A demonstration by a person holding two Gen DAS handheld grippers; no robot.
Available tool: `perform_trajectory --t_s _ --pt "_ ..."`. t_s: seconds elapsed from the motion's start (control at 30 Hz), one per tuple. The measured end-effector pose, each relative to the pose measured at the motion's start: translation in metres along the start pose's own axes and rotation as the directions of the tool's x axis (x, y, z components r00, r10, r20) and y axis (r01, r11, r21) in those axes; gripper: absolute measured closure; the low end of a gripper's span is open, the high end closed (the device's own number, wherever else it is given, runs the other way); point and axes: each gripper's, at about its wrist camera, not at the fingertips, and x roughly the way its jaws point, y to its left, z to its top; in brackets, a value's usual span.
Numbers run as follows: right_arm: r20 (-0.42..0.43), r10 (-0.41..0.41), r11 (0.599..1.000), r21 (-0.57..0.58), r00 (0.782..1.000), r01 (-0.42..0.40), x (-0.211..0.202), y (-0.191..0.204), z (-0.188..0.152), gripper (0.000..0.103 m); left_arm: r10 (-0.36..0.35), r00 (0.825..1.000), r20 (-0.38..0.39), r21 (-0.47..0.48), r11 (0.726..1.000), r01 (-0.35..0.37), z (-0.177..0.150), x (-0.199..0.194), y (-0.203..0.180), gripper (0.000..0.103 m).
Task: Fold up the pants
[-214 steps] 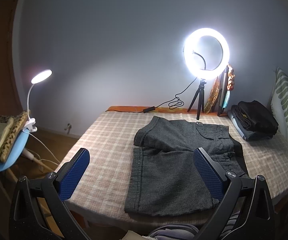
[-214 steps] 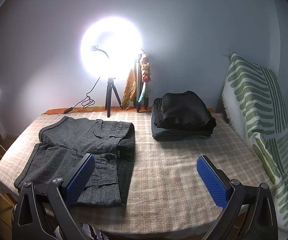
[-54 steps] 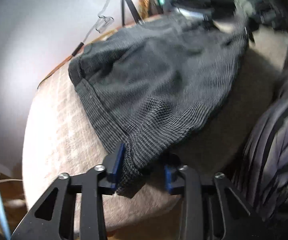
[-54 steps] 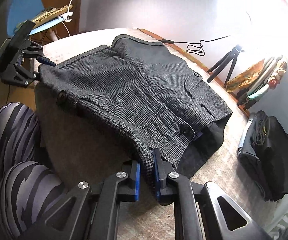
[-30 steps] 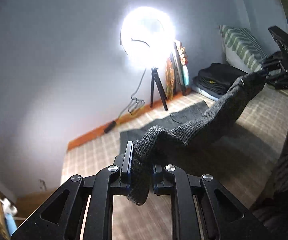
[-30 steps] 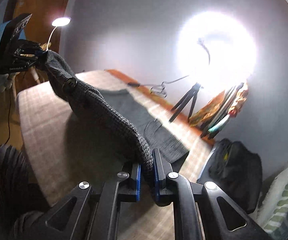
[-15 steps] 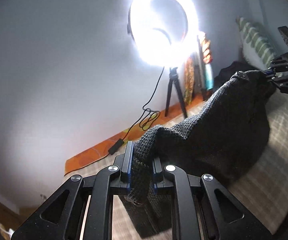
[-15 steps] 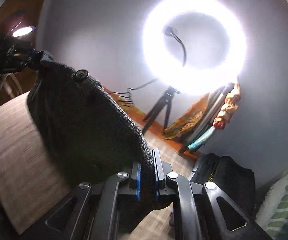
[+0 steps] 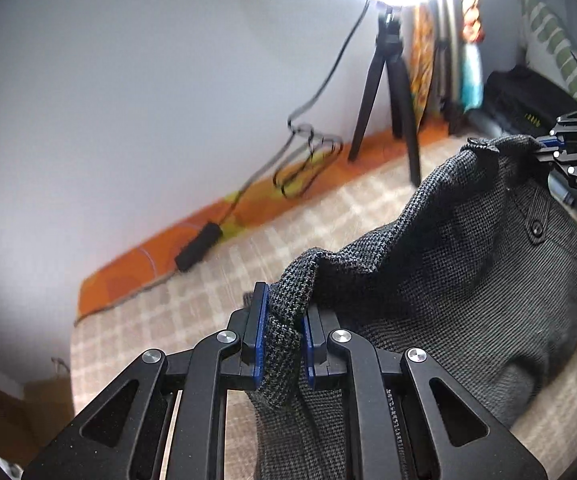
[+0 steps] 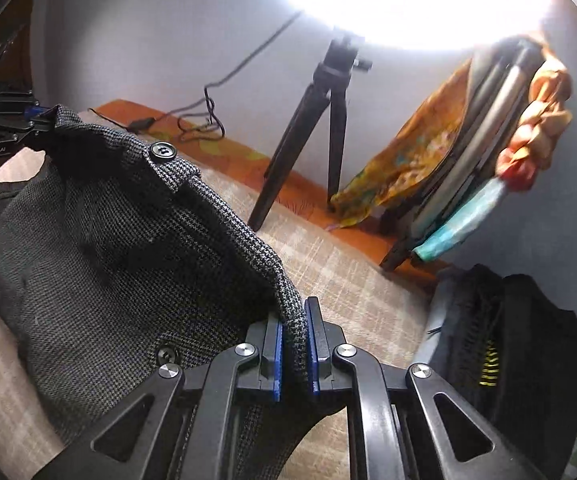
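Observation:
The dark grey woven pants [image 9: 468, 264] hang doubled over the checked bed cover [image 9: 192, 304], their held edge lifted and the rest sagging onto the bed. My left gripper [image 9: 282, 336] is shut on one corner of that edge. My right gripper [image 10: 293, 354] is shut on the other corner. In the right wrist view the pants [image 10: 100, 248] stretch left to the left gripper [image 10: 16, 128]. In the left wrist view the right gripper [image 9: 568, 160] shows at the far right, pinching the fabric. Two buttons show on the cloth.
A ring light on a black tripod [image 10: 320, 120] stands at the bed's far edge with its cable [image 9: 304, 160] along an orange strip. A stack of folded dark clothes [image 10: 504, 344] lies to the right. Bags and umbrellas [image 10: 488, 152] lean on the wall. A striped pillow [image 9: 552, 40] is far right.
Both grippers, still shut on the pants' edge, have carried it forward toward the wall and lower. The fabric now sags onto the bed, folded over itself.

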Motion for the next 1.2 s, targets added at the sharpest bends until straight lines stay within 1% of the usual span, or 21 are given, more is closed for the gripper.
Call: perform_trajectory --t_s 0.13,0.2,0.23,0.27,0.3,0.37,0.43,0.47,0.5,0.53,0.57,0.63,0.67,0.7,0.73,0.8,0.93,1.0,1.07,1.13,1.2 --pt "-0.058 -0.008 1.000 -0.004 0.998 0.008 0.030 0.005 -0.001 0.096 -0.001 0.998 -0.058 -0.007 1.000 0.000 -0.004 0.028 -0.002 0.089" --pt "-0.076 -0.002 1.000 0.013 0.997 0.003 0.039 0.002 0.001 0.096 0.010 0.997 -0.072 -0.022 1.000 -0.012 0.002 0.039 -0.004 0.083" --pt "-0.086 0.005 0.999 0.033 0.996 -0.002 0.043 -0.001 0.002 0.096 0.008 0.997 -0.080 -0.036 0.999 -0.011 0.002 0.041 -0.002 0.078" --pt "-0.099 0.014 0.998 0.055 0.995 -0.009 0.047 -0.004 0.002 0.096 0.007 0.996 -0.094 -0.055 0.998 -0.012 0.004 0.046 0.001 0.070" --pt "-0.106 0.019 0.998 0.067 0.994 -0.012 0.051 -0.007 0.003 0.095 0.020 0.994 -0.104 -0.075 0.997 -0.028 0.005 0.049 0.005 0.065" --pt "-0.121 0.015 0.998 0.067 0.993 -0.006 0.056 -0.008 0.004 0.094 0.047 0.994 -0.102 -0.095 0.994 -0.057 0.006 0.048 0.010 0.049" --pt "-0.137 0.014 0.997 0.078 0.990 -0.003 0.061 -0.011 0.006 0.088 0.062 0.993 -0.101 -0.112 0.991 -0.073 0.007 0.045 0.015 0.042" --pt "-0.141 0.014 0.996 0.087 0.990 -0.002 0.062 -0.012 0.006 0.088 0.084 0.991 -0.104 -0.131 0.987 -0.097 0.007 0.042 0.021 0.042" --pt "-0.139 0.018 0.996 0.091 0.990 -0.005 0.061 -0.012 0.007 0.084 0.101 0.989 -0.110 -0.147 0.982 -0.116 0.006 0.040 0.026 0.042" --pt "-0.137 0.009 0.996 0.089 0.991 0.003 0.060 -0.012 0.007 0.076 0.108 0.988 -0.113 -0.163 0.979 -0.126 0.004 0.036 0.031 0.042" --pt "-0.136 -0.016 0.996 0.086 0.991 0.028 0.058 -0.012 0.007 0.070 0.110 0.988 -0.108 -0.180 0.975 -0.128 0.001 0.030 0.037 0.042" --pt "-0.127 -0.037 0.994 0.093 0.991 0.049 0.052 -0.014 0.006 0.050 0.110 0.989 -0.099 -0.207 0.970 -0.128 -0.005 0.018 0.046 0.042" --pt "-0.116 -0.037 0.993 0.104 0.993 0.049 0.046 -0.016 0.004 0.046 0.104 0.990 -0.091 -0.223 0.967 -0.122 -0.011 0.011 0.051 0.042" --pt "-0.108 -0.040 0.992 0.111 0.993 0.052 0.040 -0.018 0.003 0.037 0.095 0.992 -0.087 -0.237 0.965 -0.113 -0.016 0.004 0.055 0.042" --pt "-0.099 -0.051 0.991 0.118 0.994 0.063 0.031 -0.020 0.000 0.032 0.084 0.993 -0.087 -0.255 0.961 -0.104 -0.023 -0.002 0.059 0.042" --pt "-0.086 -0.050 0.987 0.150 0.995 0.063 0.014 -0.026 -0.008 0.031 0.045 0.996 -0.079 -0.305 0.950 -0.067 -0.039 -0.017 0.067 0.042" --pt "-0.045 0.019 0.962 0.273 0.999 -0.006 -0.026 -0.036 -0.039 0.018 -0.051 0.997 -0.063 -0.426 0.905 0.019 -0.074 -0.044 0.074 0.038" --pt "-0.041 0.055 0.942 0.334 0.998 -0.038 -0.044 -0.037 -0.060 0.018 -0.084 0.995 -0.051 -0.457 0.888 0.051 -0.091 -0.055 0.071 0.036" --pt "-0.022 0.120 0.913 0.395 0.993 -0.102 -0.058 -0.035 -0.083 0.017 -0.135 0.990 -0.039 -0.484 0.869 0.099 -0.105 -0.056 0.065 0.031" --pt "-0.009 0.172 0.876 0.458 0.985 -0.148 -0.067 -0.033 -0.106 0.013 -0.181 0.982 -0.044 -0.505 0.853 0.134 -0.115 -0.053 0.058 0.029" --pt "-0.015 0.215 0.852 0.492 0.977 -0.180 -0.065 -0.029 -0.117 0.012 -0.187 0.981 -0.057 -0.503 0.854 0.133 -0.122 -0.051 0.052 0.029"
